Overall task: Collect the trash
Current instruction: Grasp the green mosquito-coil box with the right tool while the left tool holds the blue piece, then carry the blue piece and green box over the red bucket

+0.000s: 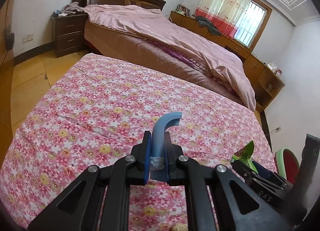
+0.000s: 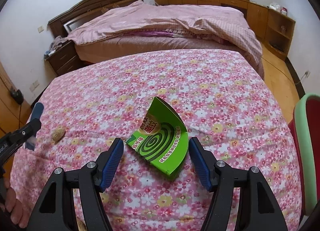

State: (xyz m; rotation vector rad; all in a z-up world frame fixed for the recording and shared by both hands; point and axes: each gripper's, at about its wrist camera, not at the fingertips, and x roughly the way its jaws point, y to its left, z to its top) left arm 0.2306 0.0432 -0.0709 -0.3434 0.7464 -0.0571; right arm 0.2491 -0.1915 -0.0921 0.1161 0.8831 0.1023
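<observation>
1. Hands first: I hold one gripper in each hand, and both point forward and down at the desk (image 2: 230, 110) with its pink flower cloth. A bit of my left hand (image 2: 12, 207) shows at the bottom left corner of the right camera's view.
2. My left gripper (image 1: 157, 151) is pressed together. It is pinching a light blue curved plastic piece (image 1: 163, 129), which sticks up between the pads and bends over to the right at its top.
3. My right gripper (image 2: 156, 151) is spread wide. Between its blue fingers (image 2: 113, 157) sits a green cardboard box piece (image 2: 162, 141) with a dark swirl and print on it. Its right corner comes close to the right pad, and I cannot tell if they touch. The left pad has a gap next to it. I cannot tell if the box piece lies on the cloth or is lifted.
4. In the left camera's view my right gripper (image 1: 248, 165) is just to the right of my left one, with the green piece poking up from it.
5. A small tan lump (image 2: 58, 132), maybe a nut shell, lies on the cloth to the left, near my left gripper (image 2: 33, 129).
6. The cloth ahead of both grippers is flat and open, right up to the far edge of the desk.
7. Past that edge is a big bed (image 1: 160, 36) with a pink blanket, close to the desk.
8. A red chair with a green rim (image 2: 306, 141) stands against the right side of the desk, near my right gripper.
9. Wood floor (image 1: 30, 78) shows to the left of the desk.
</observation>
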